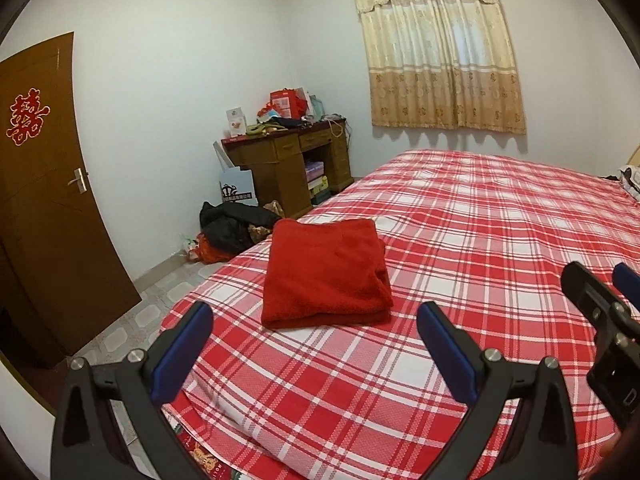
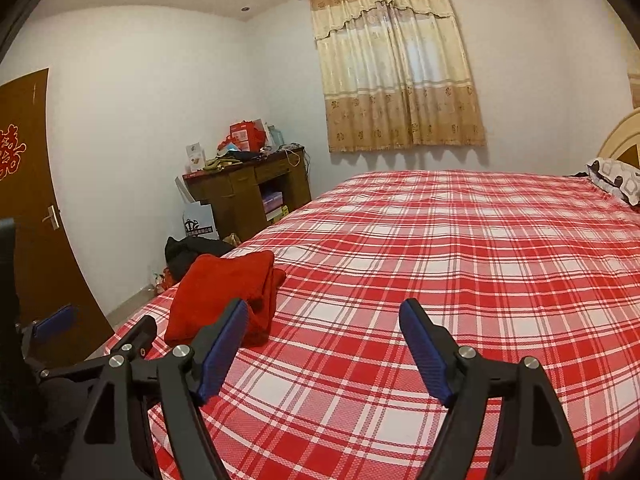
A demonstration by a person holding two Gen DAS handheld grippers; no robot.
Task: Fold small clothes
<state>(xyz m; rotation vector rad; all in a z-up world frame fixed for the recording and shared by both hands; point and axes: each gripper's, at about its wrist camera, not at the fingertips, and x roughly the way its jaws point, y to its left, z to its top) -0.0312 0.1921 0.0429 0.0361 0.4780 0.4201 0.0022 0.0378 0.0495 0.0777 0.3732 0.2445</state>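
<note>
Red fleece garment lay folded at frame centre on the plaid bed, directly ahead of our left gripper. We judged that hand nearer; our right gripper saw it lower left. Both jaws stood apart, empty.

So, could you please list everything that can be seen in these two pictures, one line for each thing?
folded cloth: one, red, lying on the bed near its foot edge, touched by neither tool
bed: one, red and white plaid cover, fills the foreground
pillow: one, dark and light pattern, at the head of the bed
desk: one, dark brown wood, in the far corner, cluttered on top
curtain: one, beige and gold, drawn over the window
door: one, brown, at left, with a red paper decoration
dark clothes pile: one, black, on the floor beside the bed
left tool: one, black with blue pads, open, empty
right tool: one, black with blue pads, open, empty
</note>
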